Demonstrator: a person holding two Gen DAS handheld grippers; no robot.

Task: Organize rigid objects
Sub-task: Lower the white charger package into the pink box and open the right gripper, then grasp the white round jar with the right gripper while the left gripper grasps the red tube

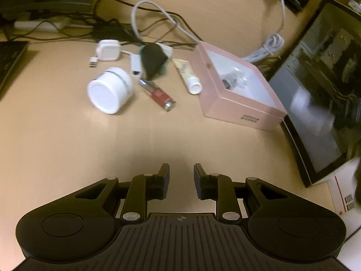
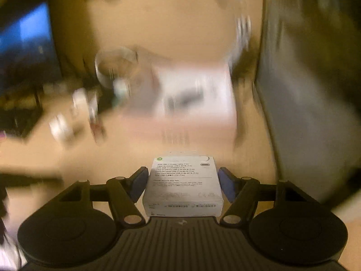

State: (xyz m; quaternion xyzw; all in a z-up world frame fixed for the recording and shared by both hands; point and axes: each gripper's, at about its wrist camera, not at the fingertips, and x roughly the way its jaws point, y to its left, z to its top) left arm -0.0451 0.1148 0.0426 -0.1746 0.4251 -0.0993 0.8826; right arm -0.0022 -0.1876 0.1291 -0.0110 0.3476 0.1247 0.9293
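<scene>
In the left wrist view a pink box [image 1: 239, 90] with a clear lid lies on the wooden desk [image 1: 146, 135]. Left of it lie a cream tube [image 1: 187, 74], a red lip gloss [image 1: 158, 93], a white jar [image 1: 110, 90] on its side, a black pouch [image 1: 152, 59] and a white charger [image 1: 108, 50]. My left gripper [image 1: 181, 178] is open and empty, hovering above bare desk short of these. My right gripper [image 2: 182, 180] is shut on a small white cable box [image 2: 182, 185], held above the desk; the scene behind it is motion-blurred, with the pink box [image 2: 194, 103] ahead.
Black and white cables [image 1: 158, 22] tangle at the desk's back. A monitor [image 1: 327, 90] stands at the right, with a white carton [image 1: 343, 194] below it. A dark keyboard [image 1: 11, 58] lies at the left edge. In the right wrist view a grey panel [image 2: 304, 90] stands at the right.
</scene>
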